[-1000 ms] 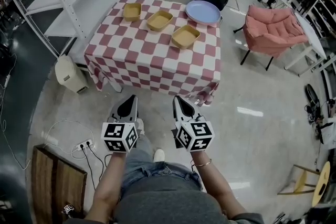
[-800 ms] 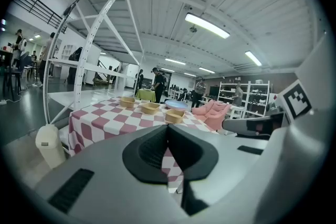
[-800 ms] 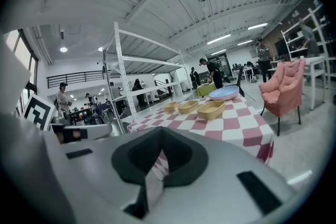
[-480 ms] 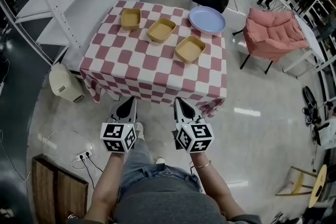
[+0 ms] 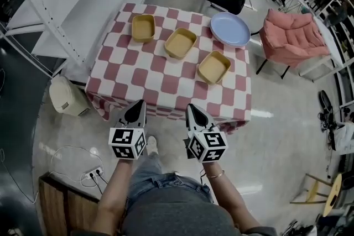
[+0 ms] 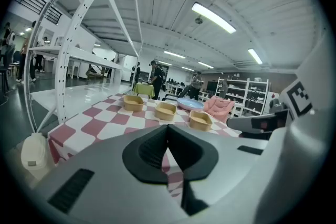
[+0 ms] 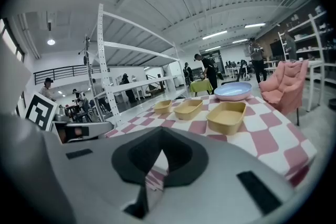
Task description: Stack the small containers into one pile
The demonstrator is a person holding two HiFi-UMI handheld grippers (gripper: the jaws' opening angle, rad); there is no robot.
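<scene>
Containers [image 5: 181, 42] (three, apart) and blue plate [image 5: 229, 29] share the table [image 5: 145, 78]; left hand-held gripper [image 5: 139, 103] and right hand-held gripper [image 5: 191, 108] hang closed, empty.

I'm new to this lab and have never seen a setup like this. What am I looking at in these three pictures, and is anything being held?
No robot here: a person holds a two-jaw tool in each hand, the left gripper and the right gripper; the marker cubes belong to them. One picture comes from a camera on the person's head, looking down. The other two come from cameras riding on the grippers, looking along their jaws. Ahead stands a table with a checked cloth, carrying three tan containers, apart in a slanting row, and a blue plate. Both grippers are shut and hold nothing.
</scene>
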